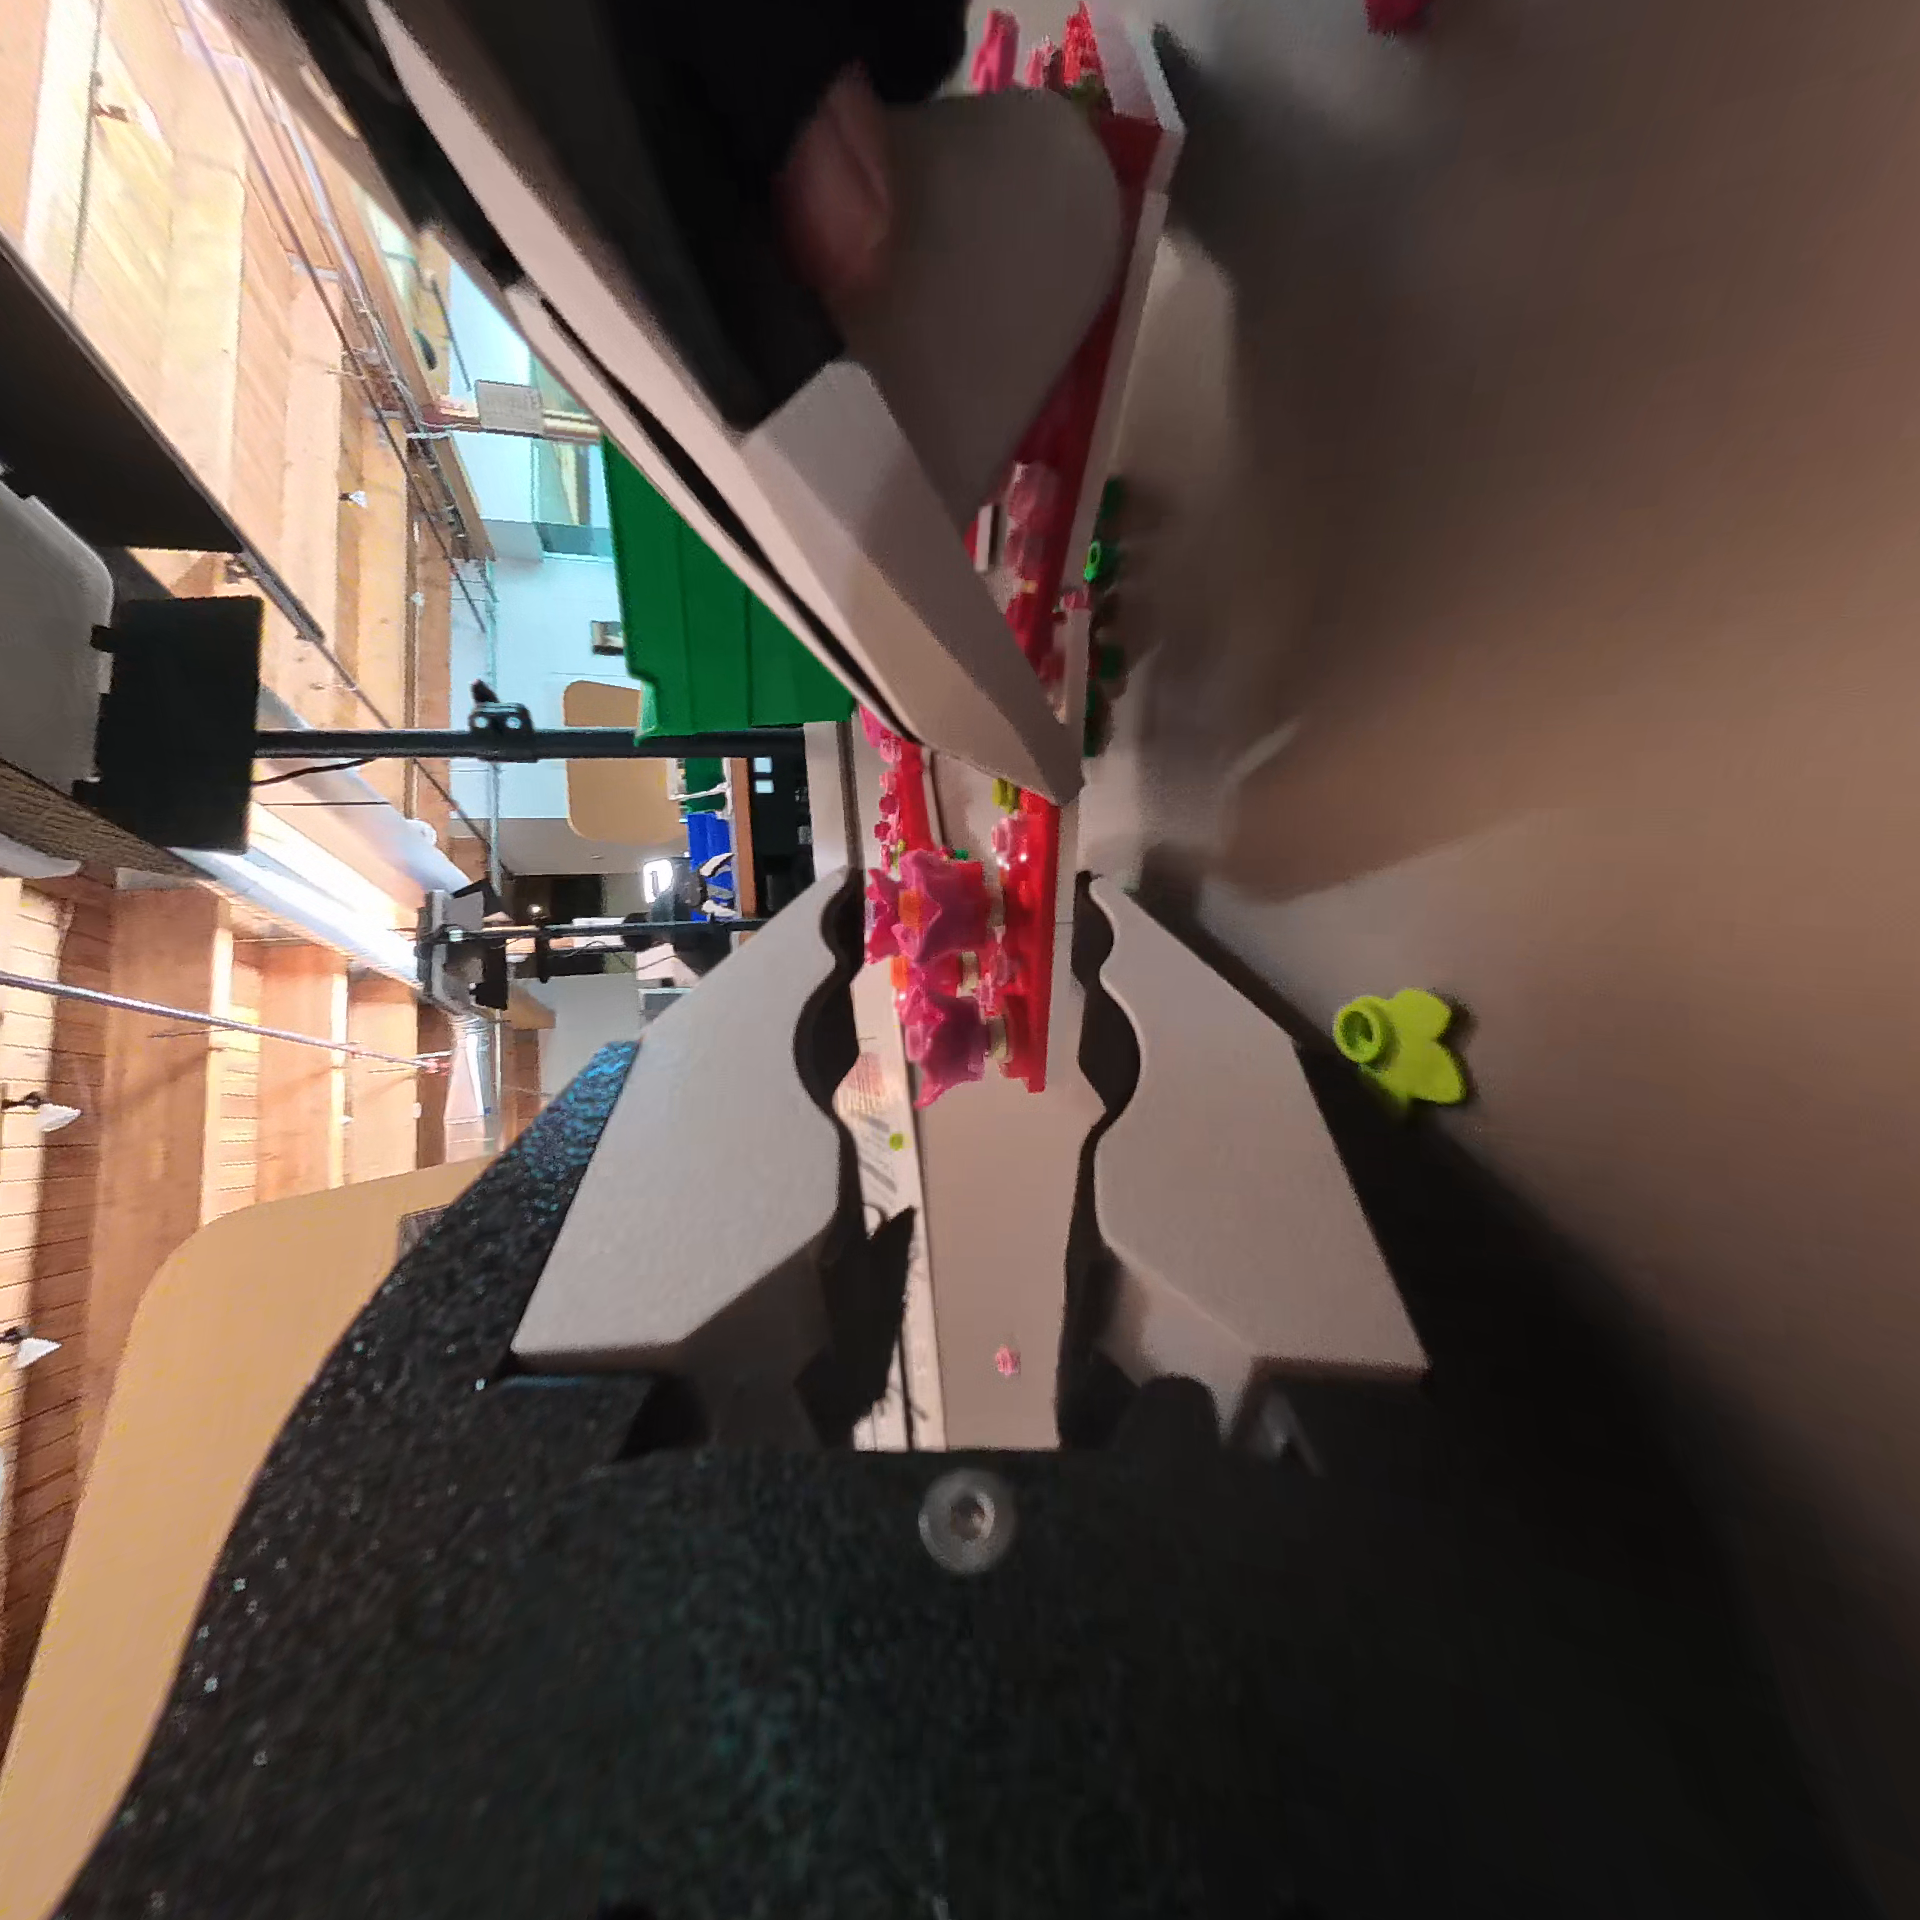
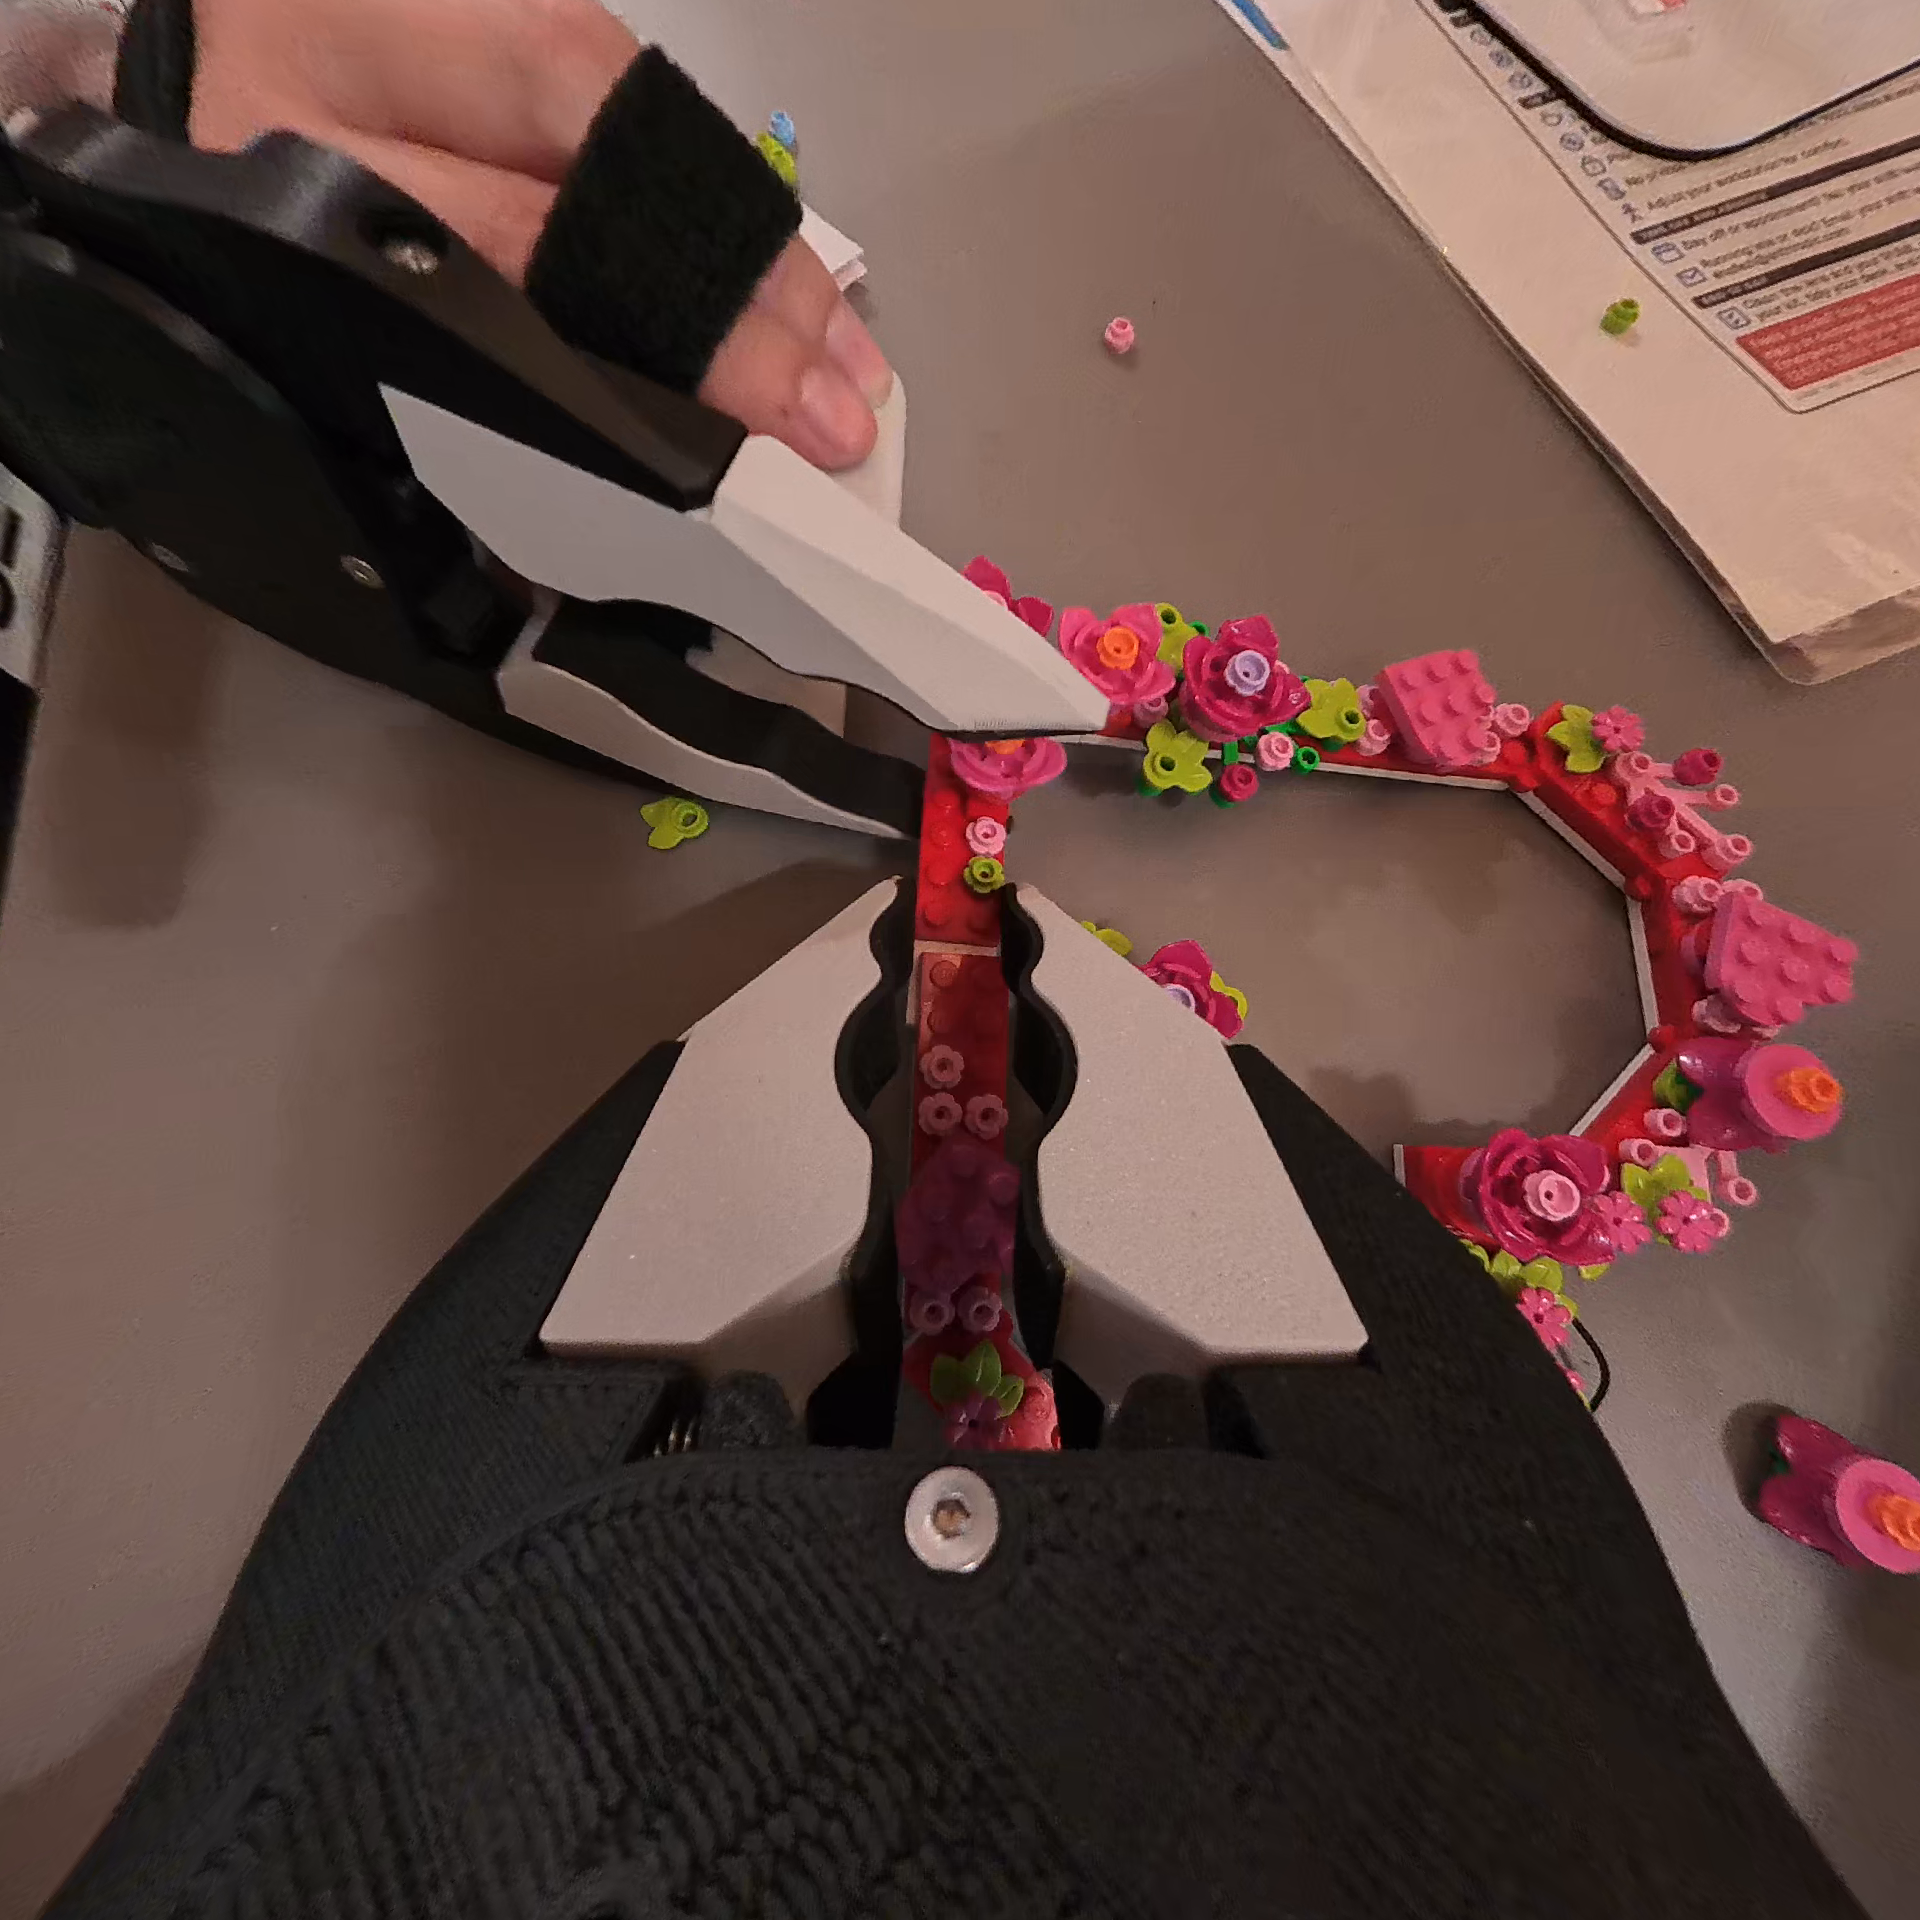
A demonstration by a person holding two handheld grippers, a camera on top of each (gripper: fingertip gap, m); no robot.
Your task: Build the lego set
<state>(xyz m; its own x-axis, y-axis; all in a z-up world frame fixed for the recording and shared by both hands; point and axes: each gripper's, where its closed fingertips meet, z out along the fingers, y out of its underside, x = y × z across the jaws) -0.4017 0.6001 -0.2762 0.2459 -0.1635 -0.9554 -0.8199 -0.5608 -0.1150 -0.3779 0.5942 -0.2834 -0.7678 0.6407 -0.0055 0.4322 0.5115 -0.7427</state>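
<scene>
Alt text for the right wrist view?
The right hand-held gripper clamps the red strip of a flower-covered lego heart frame on a grey table, while the left hand-held gripper grips the frame's corner.

The right gripper point(image 2: 954, 902) has its two grey fingers closed on a straight red strip of the flower-covered lego frame point(image 2: 1579, 790), which runs between them back toward the camera. Just ahead of its tips and to the left, the left gripper point(image 2: 997, 769), held by a hand point(image 2: 582, 208) with a black strap, meets the frame's corner with its fingers set one above the other. A lime leaf piece point(image 2: 675, 821) lies left of the tips. The frame curves off to the right on the grey table point(image 2: 1299, 436). A printed sheet point(image 2: 1662, 343) lies far ahead on the right, and a loose pink flower point(image 2: 1849, 1496) sits to the right, near the gripper's black body.
</scene>
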